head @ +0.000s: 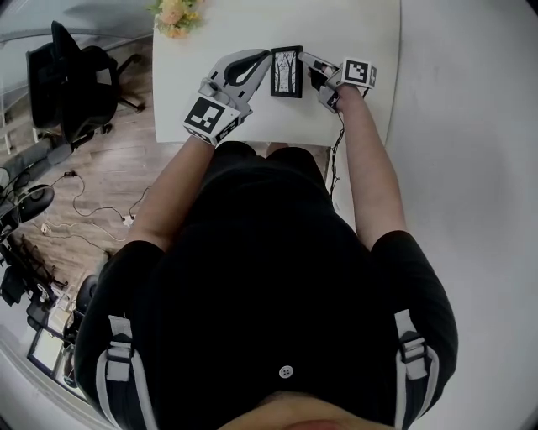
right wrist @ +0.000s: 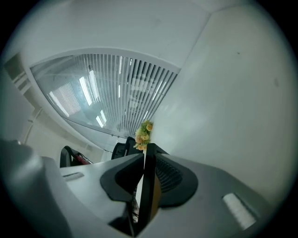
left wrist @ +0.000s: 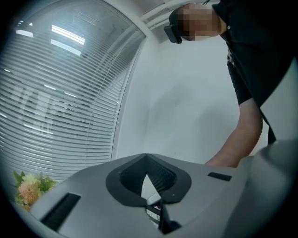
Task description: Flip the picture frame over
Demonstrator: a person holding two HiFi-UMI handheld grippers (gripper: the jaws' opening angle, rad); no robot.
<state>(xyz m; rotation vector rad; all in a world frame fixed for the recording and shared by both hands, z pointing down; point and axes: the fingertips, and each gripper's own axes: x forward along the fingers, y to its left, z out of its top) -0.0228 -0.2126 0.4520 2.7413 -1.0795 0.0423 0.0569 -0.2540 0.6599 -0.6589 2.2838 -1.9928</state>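
A black picture frame (head: 287, 72) with a pale tree picture facing up hangs just above the white table (head: 361, 29), held between both grippers. My left gripper (head: 266, 60) comes in from the left and is shut on the frame's left edge; in the left gripper view only a sliver of the frame (left wrist: 155, 214) shows between its nearly closed pads (left wrist: 151, 195). My right gripper (head: 309, 69) grips the right edge. In the right gripper view the frame (right wrist: 149, 181) is edge-on, pinched between the two dark pads (right wrist: 147, 200).
A bunch of yellow and pink flowers (head: 175, 15) sits at the table's far left corner, also in the gripper views (left wrist: 27, 191) (right wrist: 143, 132). A black office chair (head: 76, 80) and cables lie on the wood floor to the left. A white wall runs along the right.
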